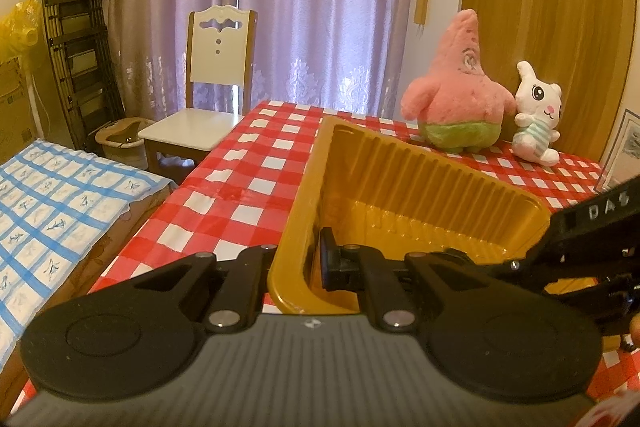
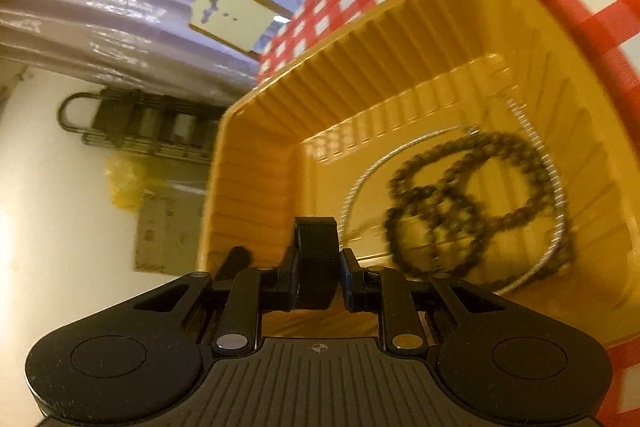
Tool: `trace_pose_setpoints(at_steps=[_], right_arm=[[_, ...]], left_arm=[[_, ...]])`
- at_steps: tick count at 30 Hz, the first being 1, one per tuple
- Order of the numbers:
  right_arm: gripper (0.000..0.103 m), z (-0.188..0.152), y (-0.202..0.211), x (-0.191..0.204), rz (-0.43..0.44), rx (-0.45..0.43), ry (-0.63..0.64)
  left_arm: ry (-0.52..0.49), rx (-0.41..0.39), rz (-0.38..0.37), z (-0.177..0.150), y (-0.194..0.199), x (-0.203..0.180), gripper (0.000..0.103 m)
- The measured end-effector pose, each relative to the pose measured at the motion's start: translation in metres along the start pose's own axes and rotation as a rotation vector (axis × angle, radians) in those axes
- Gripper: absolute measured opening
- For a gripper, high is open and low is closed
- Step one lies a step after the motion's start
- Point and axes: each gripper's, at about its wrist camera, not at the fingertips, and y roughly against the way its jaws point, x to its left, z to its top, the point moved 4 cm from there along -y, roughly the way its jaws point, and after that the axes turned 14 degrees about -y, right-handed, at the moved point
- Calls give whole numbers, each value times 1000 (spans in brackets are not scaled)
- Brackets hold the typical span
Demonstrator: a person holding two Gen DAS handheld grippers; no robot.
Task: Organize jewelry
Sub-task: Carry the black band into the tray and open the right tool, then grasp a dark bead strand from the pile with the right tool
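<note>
A gold plastic tray lies on the red checked tablecloth. My left gripper is shut on the tray's near-left wall, one finger inside and one outside. In the right wrist view the tray holds a dark beaded necklace and a thin silver chain on its floor. My right gripper is shut, its pads pressed together with nothing seen between them, just above the tray floor left of the jewelry. The right gripper also shows at the right edge of the left wrist view, reaching into the tray.
A pink star plush and a white bunny plush stand at the table's far edge behind the tray. A white chair stands past the table's left end. A bed with a blue checked cover lies to the left.
</note>
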Motion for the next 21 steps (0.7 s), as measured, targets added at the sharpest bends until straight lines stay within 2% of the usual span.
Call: trace_pose_setpoints(at_steps=[2, 3, 4, 12, 16, 21], right_arm=[[36, 4, 3, -3, -36, -8, 21], [50, 1, 6, -4, -50, -23, 37], [58, 0, 10, -4, -62, -42, 56], [60, -17, 47, 2, -99, -126, 243], [60, -31, 70, -4, -148, -169, 326], [60, -43, 97, -15, -178, -223, 363]], left_arm=[[3, 1, 0, 0, 0, 1, 8], [2, 1, 0, 0, 0, 1, 8], [3, 3, 1, -1, 0, 1, 8], [10, 6, 0, -3, 1, 3, 8], [8, 6, 0, -3, 1, 3, 8], [7, 6, 0, -4, 1, 3, 9]])
